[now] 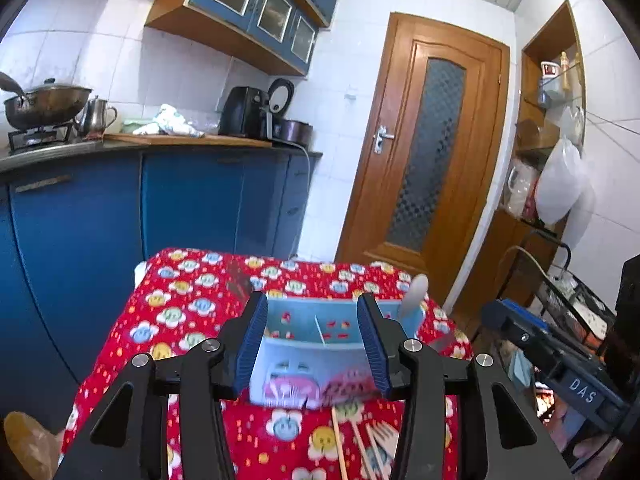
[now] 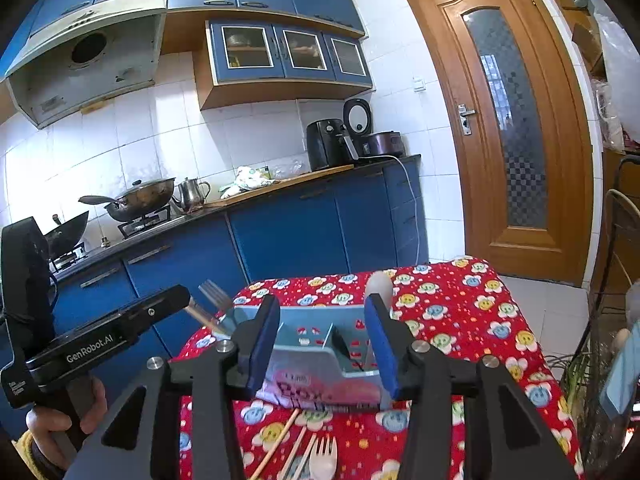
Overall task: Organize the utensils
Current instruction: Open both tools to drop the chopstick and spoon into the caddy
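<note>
Near the flowered red tablecloth's (image 2: 460, 304) far edge, the pale blue plastic utensil caddy (image 2: 316, 356) is framed by both grippers, left gripper (image 1: 316, 344) and right gripper (image 2: 326, 344), jaws parted and empty, presumably readied for the wooden chopsticks (image 2: 280, 440) at the near edge.

home kitchen: stove (image 2: 144, 218), wok (image 2: 140, 196), blue cabinets (image 2: 288, 52).

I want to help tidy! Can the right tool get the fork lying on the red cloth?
Probably yes. The fork lies uncovered just below the open right tool, beside the chopsticks, with nothing on top.

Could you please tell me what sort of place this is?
A home kitchen, most likely: a wok on a gas stove, blue cabinets and an air fryer on the counter.
</note>
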Demonstrator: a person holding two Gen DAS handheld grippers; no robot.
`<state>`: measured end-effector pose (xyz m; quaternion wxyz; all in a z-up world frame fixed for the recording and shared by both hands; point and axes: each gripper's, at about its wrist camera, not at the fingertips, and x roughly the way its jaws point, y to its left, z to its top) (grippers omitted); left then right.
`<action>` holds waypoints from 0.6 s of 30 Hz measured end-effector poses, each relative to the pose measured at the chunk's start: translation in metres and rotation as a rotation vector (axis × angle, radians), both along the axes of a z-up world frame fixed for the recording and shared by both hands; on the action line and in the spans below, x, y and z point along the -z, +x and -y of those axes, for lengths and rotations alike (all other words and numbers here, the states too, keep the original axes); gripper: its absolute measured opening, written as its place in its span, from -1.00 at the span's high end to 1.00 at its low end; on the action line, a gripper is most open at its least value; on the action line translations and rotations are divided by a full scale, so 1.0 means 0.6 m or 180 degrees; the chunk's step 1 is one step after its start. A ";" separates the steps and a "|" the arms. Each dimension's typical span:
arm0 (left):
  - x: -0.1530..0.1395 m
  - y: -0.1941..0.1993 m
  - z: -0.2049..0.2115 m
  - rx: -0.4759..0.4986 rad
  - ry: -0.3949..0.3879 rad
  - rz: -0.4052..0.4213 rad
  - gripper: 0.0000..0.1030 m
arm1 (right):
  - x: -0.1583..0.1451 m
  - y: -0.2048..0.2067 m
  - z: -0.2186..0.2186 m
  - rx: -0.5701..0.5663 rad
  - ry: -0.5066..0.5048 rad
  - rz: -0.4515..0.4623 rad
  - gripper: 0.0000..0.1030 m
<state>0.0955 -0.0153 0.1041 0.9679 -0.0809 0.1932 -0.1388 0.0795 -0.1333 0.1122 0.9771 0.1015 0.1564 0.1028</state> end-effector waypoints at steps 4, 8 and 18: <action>0.010 -0.017 -0.006 0.0002 0.0018 -0.0117 0.05 | 0.006 -0.026 0.000 0.0024 -0.0024 -0.0061 0.06; 0.020 -0.029 -0.006 0.0026 0.0082 -0.0250 0.05 | 0.016 -0.050 0.001 0.0040 -0.0031 -0.0129 0.03; 0.058 -0.051 0.000 0.0114 0.0239 -0.0620 0.04 | 0.053 -0.084 0.006 0.0055 -0.0023 -0.0362 -0.02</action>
